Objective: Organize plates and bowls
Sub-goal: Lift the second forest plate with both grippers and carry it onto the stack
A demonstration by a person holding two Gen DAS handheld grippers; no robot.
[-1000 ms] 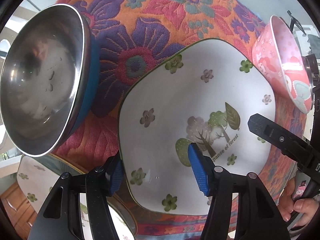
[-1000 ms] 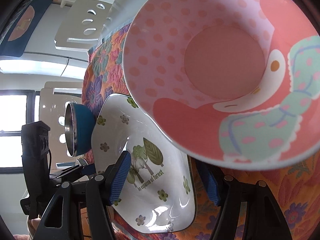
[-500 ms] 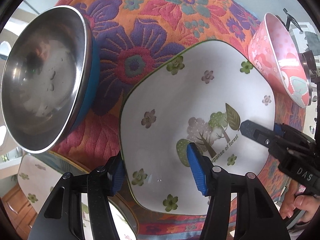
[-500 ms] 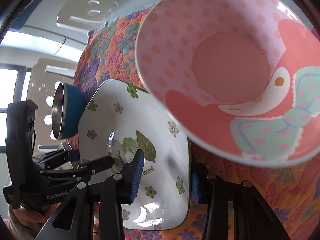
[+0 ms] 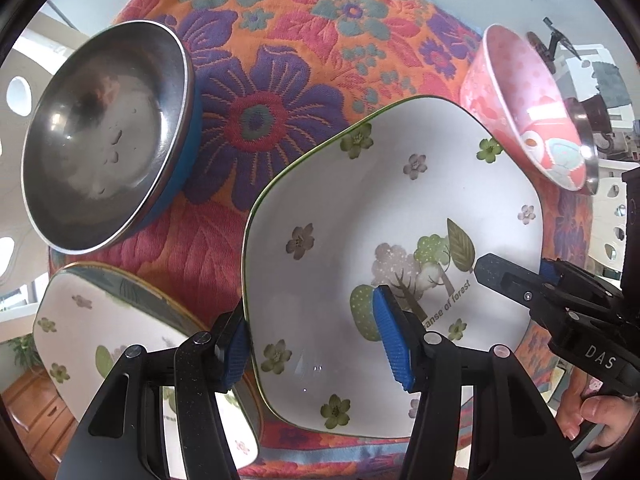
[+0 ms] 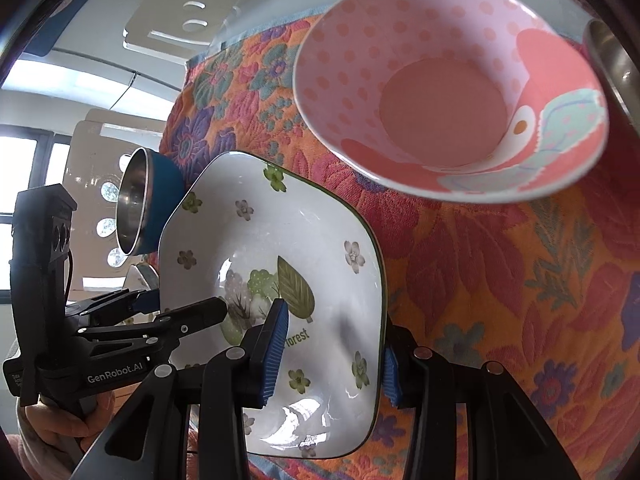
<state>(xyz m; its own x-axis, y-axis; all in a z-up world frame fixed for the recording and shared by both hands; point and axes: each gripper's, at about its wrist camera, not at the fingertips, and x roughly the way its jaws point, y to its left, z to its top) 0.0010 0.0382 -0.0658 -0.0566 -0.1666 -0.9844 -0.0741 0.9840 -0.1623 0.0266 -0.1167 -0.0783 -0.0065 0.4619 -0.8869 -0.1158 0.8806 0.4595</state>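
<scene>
White floral plate [image 5: 384, 208] clamped at opposite rims by left gripper [image 5: 316, 344], right gripper [image 6: 332, 348]; pink bowl [image 6: 448, 96], steel bowl [image 5: 104, 136] flanking.

Both grippers, the left gripper [image 5: 316, 338] and the right gripper [image 6: 330, 354], are black plastic with ribbed blue pads [image 5: 392, 340], silver screws and white lettering.

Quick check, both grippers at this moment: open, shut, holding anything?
Left gripper: shut on the near-left rim of the white flowered plate.
Right gripper: shut on the opposite rim of that same plate.
</scene>
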